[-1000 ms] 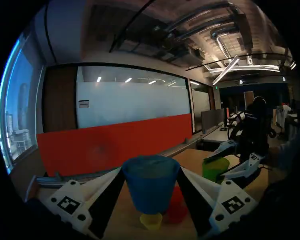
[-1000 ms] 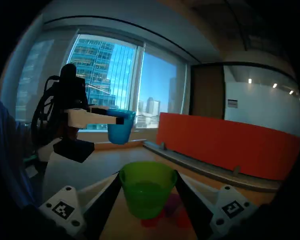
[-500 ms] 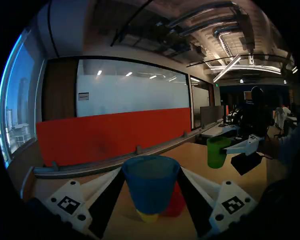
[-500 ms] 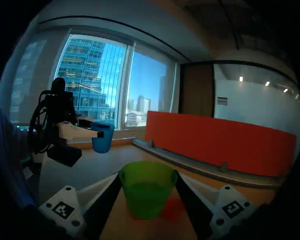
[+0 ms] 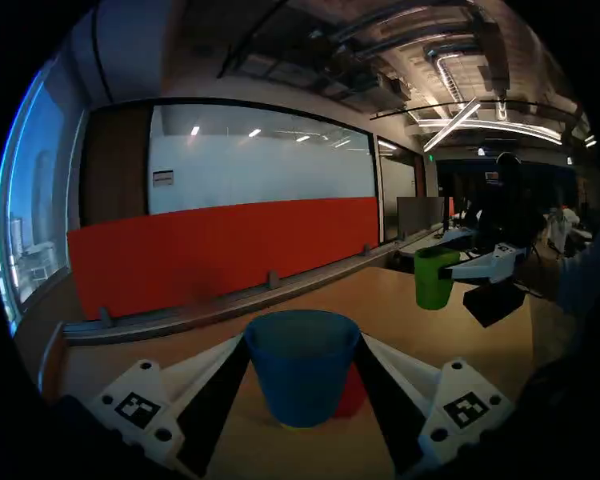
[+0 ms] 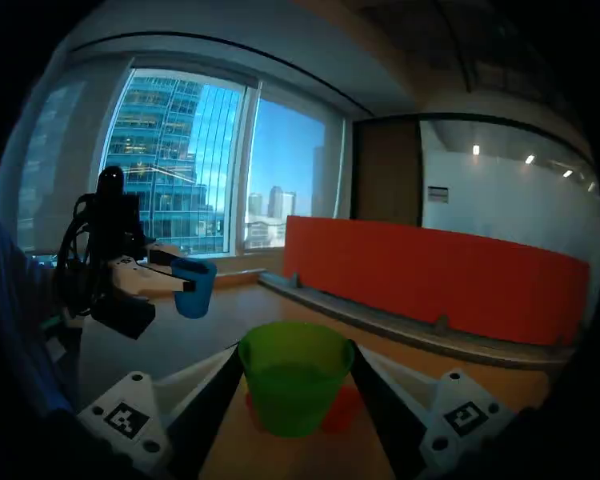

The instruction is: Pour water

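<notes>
My left gripper is shut on a blue cup, held upright above the wooden table. A red cup peeks out behind and below it. My right gripper is shut on a green cup that holds liquid, also upright. Under it lies something red on the table. In the left gripper view the green cup hangs at the right in the other gripper. In the right gripper view the blue cup hangs at the left in the other gripper, apart from the green one.
An orange partition with a grey rail runs along the table's far edge. Large windows stand to one side. A blue sleeve is at the left of the right gripper view. Office desks lie beyond.
Both grippers have moved apart and tipped level with their cups. The yellow cup under the blue one has gone out of sight. The other gripper appears smaller and lower in each view.
</notes>
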Available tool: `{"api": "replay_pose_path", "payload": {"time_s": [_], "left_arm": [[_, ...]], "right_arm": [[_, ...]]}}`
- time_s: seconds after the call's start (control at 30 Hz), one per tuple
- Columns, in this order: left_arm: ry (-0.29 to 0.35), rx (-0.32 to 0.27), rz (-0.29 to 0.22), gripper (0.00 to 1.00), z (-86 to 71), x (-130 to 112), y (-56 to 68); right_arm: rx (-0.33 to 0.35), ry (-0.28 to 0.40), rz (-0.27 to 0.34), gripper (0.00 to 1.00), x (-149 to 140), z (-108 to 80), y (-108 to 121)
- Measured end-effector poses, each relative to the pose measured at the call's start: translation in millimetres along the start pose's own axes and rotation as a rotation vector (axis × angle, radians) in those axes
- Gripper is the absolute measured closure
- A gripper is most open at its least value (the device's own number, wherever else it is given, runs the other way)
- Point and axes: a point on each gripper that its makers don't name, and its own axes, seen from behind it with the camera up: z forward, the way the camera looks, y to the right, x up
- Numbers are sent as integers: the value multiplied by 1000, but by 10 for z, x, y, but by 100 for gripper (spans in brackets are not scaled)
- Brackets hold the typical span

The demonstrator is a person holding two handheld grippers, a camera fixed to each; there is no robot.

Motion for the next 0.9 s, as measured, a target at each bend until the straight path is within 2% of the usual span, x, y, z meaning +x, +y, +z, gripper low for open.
{"api": "replay_pose_path", "payload": {"time_s": [0.2,0.4,0.9], "left_arm": [[-42,-10,30,12,29,-208,31],[-86,-33,33,12,80,-403,97],[-225,-86,37,12,213,-951,239]], "right_arm": [[3,-31,10,7,-129,-26,46],[21,-67,21,7,-270,-42,52],[65,-216,-22,7,-787,-79,52]]}}
